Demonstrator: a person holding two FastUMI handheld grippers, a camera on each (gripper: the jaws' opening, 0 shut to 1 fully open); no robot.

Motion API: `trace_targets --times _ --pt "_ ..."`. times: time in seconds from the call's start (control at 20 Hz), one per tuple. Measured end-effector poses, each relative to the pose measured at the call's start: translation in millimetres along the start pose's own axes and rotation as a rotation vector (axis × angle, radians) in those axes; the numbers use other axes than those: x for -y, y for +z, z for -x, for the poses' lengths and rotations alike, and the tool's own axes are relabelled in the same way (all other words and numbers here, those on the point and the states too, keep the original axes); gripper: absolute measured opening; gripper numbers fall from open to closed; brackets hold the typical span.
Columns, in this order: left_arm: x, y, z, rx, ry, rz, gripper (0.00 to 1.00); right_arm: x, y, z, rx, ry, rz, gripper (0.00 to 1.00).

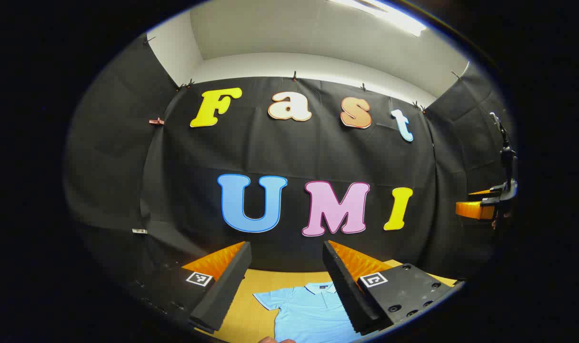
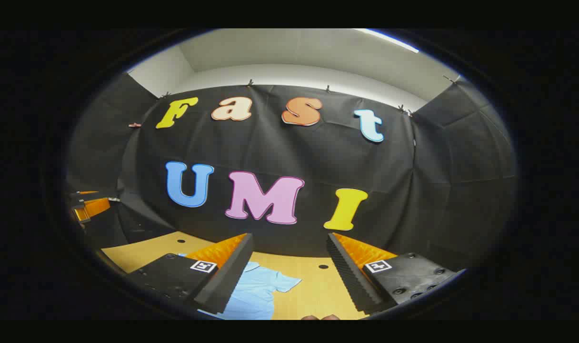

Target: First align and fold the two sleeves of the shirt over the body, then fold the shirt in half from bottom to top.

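Both grippers hang wide apart and holding nothing above the counter (image 1: 251, 309), the left gripper (image 1: 287, 286) nearer 1 spread sleeve of the flat blue shirt (image 1: 308, 309), the right gripper (image 2: 289, 276) nearer the other sleeve (image 2: 282, 284).

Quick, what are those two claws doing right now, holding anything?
Left gripper: open, holding nothing, above the shirt.
Right gripper: open, holding nothing.

Wooden table (image 2: 313, 290) with a small round hole (image 2: 323, 267) near its far edge. Light blue shirt (image 1: 308, 312) lies flat on it, collar toward the wall, short sleeves spread.
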State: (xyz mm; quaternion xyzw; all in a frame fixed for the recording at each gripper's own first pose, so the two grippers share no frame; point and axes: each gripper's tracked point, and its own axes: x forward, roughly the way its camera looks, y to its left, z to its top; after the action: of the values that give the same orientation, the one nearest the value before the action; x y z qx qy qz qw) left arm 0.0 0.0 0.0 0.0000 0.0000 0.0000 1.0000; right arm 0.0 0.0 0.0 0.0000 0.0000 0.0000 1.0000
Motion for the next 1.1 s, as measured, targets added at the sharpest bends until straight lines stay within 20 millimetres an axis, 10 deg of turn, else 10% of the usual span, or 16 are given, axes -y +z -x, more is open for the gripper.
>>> trace_targets --times 1.1 --pt "-45 -3 22 -0.035 0.004 -0.119 0.96 0 -18 -11 -0.050 0.016 0.066 0.95"
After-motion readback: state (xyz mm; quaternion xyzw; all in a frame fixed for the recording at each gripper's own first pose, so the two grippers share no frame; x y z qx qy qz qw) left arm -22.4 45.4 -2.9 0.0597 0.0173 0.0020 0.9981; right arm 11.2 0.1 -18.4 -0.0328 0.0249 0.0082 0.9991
